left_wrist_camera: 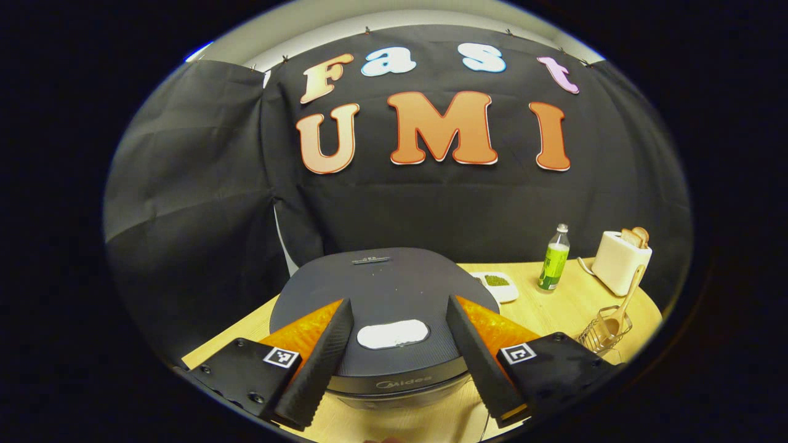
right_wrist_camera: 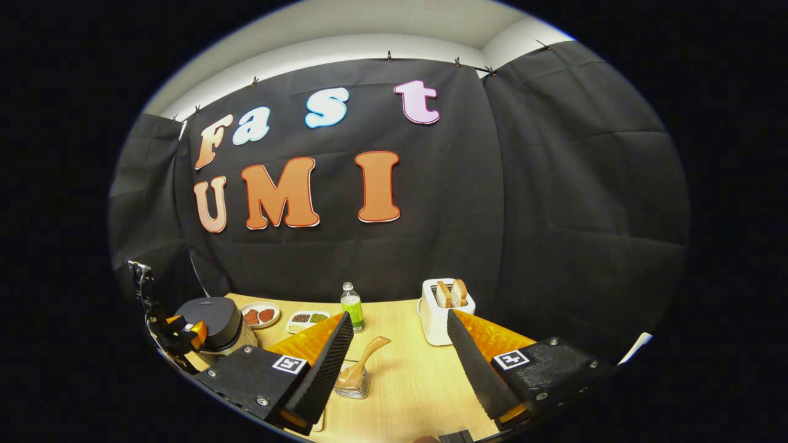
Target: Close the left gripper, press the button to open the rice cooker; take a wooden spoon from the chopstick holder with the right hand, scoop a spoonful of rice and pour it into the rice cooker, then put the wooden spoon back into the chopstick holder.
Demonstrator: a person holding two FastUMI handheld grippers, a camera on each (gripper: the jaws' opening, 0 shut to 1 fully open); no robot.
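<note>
A: Status? Left gripper point(left_wrist_camera: 394, 357) is spread wide, nothing held, hanging over the rice cooker point(left_wrist_camera: 394, 289) with the lid still down. The pale oval button point(left_wrist_camera: 392, 334) sits between its fingers.

B: So step one isn't done. Fingers need to come together first, then press down with the joined tips, square on the button. Looks like a latch, so I'd guess a firm straight push, no sideways slip on that domed lid.

A: Right gripper point(right_wrist_camera: 400, 363)?

B: Also wide open, empty, above the table point(right_wrist_camera: 418, 381). Wooden spoon point(right_wrist_camera: 363, 360) stands in the chopstick holder point(right_wrist_camera: 352, 384) just beside its left finger, handle leaning up to the right.

A: Other stuff?

B: Toaster point(right_wrist_camera: 440, 311), green bottle point(right_wrist_camera: 352, 306), small dishes point(right_wrist_camera: 306, 320) near the cooker. Can't tell which one has the rice.

A: Risk?

B: Pressing with the fingers still apart would straddle the button and miss it.
</note>
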